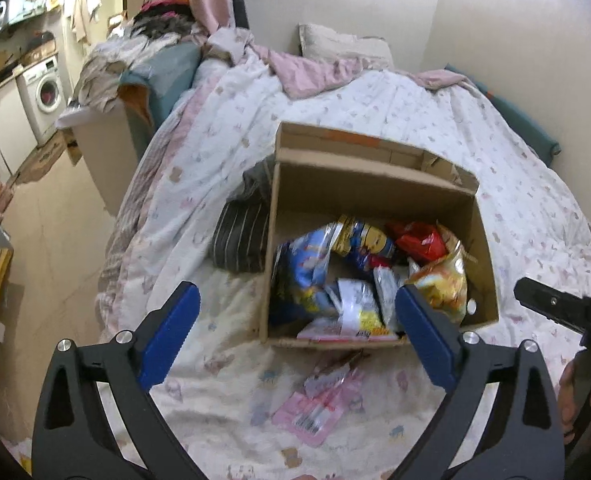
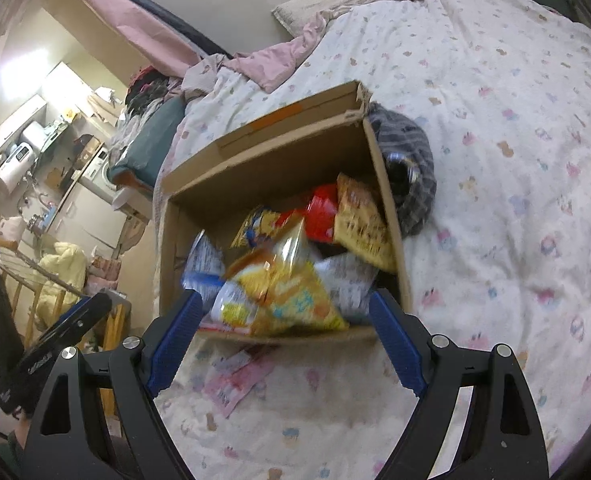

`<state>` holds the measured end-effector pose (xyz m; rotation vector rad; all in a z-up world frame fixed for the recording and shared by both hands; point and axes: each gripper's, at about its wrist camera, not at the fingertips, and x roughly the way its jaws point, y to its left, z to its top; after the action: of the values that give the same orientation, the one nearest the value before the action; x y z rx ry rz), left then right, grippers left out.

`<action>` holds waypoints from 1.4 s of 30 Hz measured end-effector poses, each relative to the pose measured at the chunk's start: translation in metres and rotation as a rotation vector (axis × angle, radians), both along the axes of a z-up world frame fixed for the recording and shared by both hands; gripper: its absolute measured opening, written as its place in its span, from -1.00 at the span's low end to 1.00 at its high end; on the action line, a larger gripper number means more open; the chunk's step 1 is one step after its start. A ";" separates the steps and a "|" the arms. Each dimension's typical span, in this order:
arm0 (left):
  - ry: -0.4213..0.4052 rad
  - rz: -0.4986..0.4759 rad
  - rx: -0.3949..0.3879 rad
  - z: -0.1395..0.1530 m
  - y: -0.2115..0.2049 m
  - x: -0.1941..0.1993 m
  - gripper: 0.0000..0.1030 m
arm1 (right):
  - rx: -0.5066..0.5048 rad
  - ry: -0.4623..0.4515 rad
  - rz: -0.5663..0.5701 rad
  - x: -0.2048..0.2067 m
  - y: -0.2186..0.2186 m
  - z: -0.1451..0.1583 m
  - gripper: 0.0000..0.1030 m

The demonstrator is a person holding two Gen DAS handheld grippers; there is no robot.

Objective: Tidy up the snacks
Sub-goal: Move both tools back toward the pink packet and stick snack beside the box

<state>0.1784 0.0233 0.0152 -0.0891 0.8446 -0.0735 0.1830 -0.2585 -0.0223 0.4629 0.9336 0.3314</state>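
left tool (image 1: 297,322): jaws wide, empty | right tool (image 2: 285,326): jaws wide, empty

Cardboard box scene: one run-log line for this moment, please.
left tongs open, empty | right tongs open, empty | cardboard box holds snacks | pink packet on quilt outside box

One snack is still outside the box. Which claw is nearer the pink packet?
Left. The left claw hangs nearly over the pink packet; the right claw sits farther right.

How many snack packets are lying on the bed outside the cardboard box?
1: a flat pink snack packet lies on the white patterned quilt, just in front of the brown cardboard box. Others may be hidden behind the box.
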 end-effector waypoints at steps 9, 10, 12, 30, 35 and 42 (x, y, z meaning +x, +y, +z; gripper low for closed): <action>0.066 0.019 0.015 -0.023 0.018 -0.025 0.88 | -0.031 0.031 0.065 -0.033 0.026 -0.014 0.70; 0.070 0.021 0.025 -0.025 0.019 -0.027 0.88 | -0.048 0.038 0.073 -0.035 0.029 -0.016 0.70; 0.079 0.023 0.050 -0.030 0.019 -0.033 0.88 | -0.069 0.049 0.080 -0.037 0.032 -0.019 0.70; 0.222 0.018 0.090 -0.071 0.021 -0.020 0.88 | -0.142 0.188 0.078 -0.040 0.040 -0.062 0.70; 0.336 -0.047 0.029 -0.100 0.006 -0.009 0.87 | -0.145 0.212 0.068 -0.041 0.029 -0.068 0.70; 0.361 -0.218 0.144 -0.122 -0.050 0.007 0.86 | -0.120 0.225 0.046 -0.041 0.015 -0.069 0.70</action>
<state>0.1853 -0.0271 -0.1072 0.1295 1.2156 -0.2052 0.1422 -0.2439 -0.0917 0.3740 1.1773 0.2667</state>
